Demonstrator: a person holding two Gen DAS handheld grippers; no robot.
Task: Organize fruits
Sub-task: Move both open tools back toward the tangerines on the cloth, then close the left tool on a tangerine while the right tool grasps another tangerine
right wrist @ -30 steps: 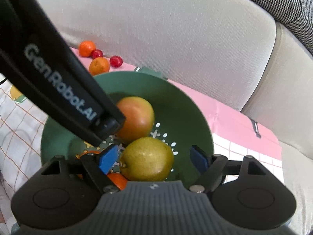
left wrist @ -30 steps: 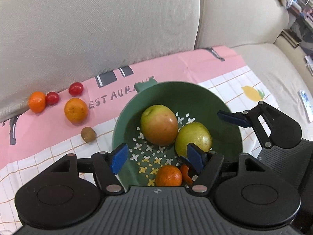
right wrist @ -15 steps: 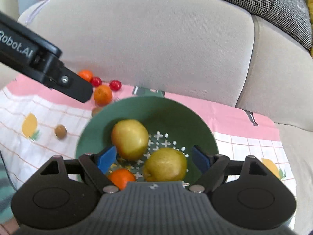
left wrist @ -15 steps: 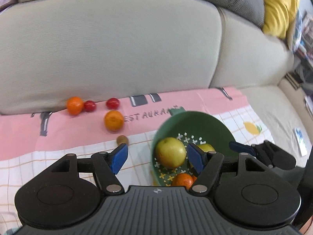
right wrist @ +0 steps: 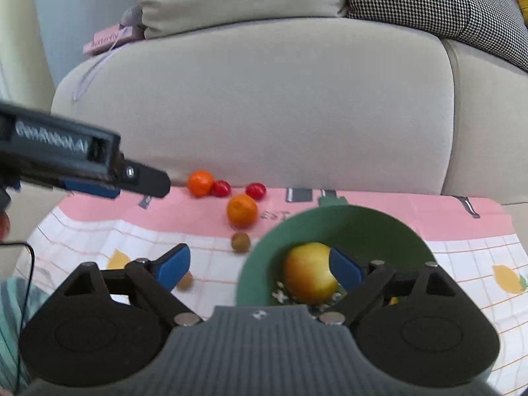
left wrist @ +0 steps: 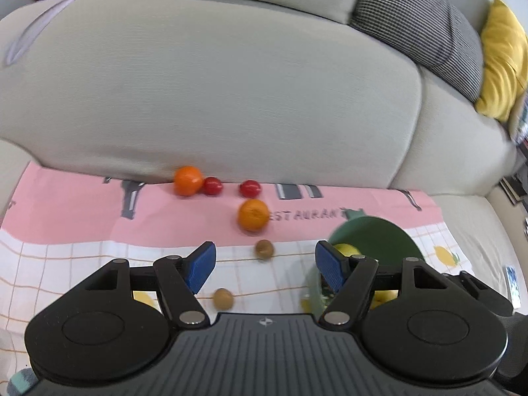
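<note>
Sofa cushions of pale beige fabric [left wrist: 211, 92] now fill far more of both views than a second ago, since both grippers have pulled back and up from the round green perforated plastic bowl [right wrist: 346, 221]. Left gripper [left wrist: 264, 264] is empty and spread; right gripper [right wrist: 260, 265] is widening, empty too. Apple and pear are delivered. On the pink-and-checked tablecloth [left wrist: 82, 217] wait two oranges [left wrist: 252, 215], two red tomatoes [left wrist: 250, 188], two small brown fruits [left wrist: 264, 249].
</note>
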